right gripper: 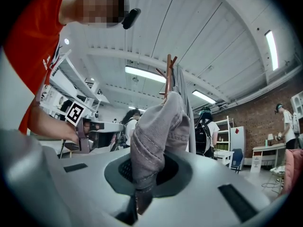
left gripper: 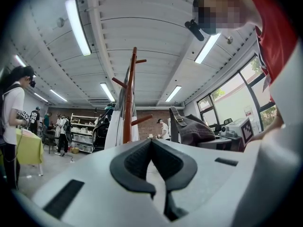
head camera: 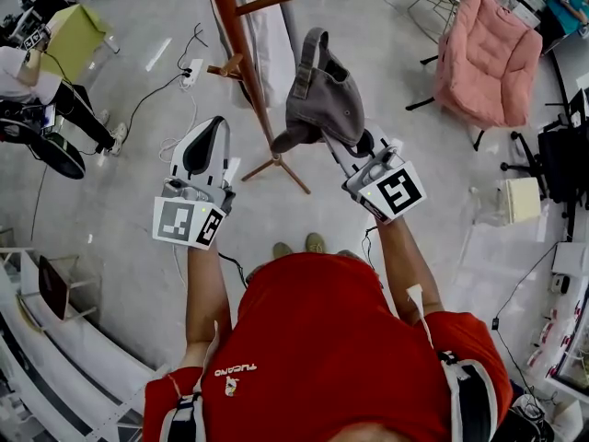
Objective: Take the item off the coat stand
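A grey cap [head camera: 322, 95] hangs in the air to the right of the brown wooden coat stand [head camera: 241, 53], clear of its pegs. My right gripper [head camera: 352, 142] is shut on the cap's lower edge. In the right gripper view the grey fabric [right gripper: 154, 136] is pinched between the pads of that gripper [right gripper: 144, 169], with the stand [right gripper: 169, 74] behind it. My left gripper [head camera: 210, 132] is held lower left of the stand, shut with nothing in it. In the left gripper view its closed jaws [left gripper: 151, 148] point toward the stand [left gripper: 129, 103], and the cap [left gripper: 191, 126] shows at the right.
A white garment [head camera: 267, 35] hangs on the stand. A pink armchair [head camera: 488, 53] stands far right. A person [head camera: 37, 90] and a yellow-green box [head camera: 74, 35] are at far left. Cables and a power strip [head camera: 193, 70] lie on the floor near the stand's feet.
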A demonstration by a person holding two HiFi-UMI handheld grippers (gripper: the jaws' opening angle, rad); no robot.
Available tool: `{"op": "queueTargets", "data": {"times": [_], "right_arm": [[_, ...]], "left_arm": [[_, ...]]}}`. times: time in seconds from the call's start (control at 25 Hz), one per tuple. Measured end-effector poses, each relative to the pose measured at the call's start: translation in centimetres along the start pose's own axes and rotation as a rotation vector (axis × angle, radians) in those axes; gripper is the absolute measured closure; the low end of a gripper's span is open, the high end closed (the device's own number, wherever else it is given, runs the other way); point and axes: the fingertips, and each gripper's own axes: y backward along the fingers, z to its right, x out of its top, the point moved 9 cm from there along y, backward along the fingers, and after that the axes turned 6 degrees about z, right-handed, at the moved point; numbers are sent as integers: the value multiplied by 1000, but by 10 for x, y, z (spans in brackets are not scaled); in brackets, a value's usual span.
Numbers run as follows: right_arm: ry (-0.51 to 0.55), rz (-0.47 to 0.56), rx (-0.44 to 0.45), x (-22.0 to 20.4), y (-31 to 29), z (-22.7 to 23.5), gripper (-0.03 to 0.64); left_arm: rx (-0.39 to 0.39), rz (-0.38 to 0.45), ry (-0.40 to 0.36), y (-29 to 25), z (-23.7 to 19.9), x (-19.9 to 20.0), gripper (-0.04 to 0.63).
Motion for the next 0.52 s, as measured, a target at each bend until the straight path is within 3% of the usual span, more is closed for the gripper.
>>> {"op": "queueTargets", "data": {"times": [0.28, 0.52], "right_arm": [[-47, -66, -7, -4, 5, -1, 588], [-37, -27, -2, -2, 5, -6, 588]], "left_arm": [[7, -7, -3, -1, 2, 0, 586], [8, -11, -5, 5, 4, 1, 586]]}}
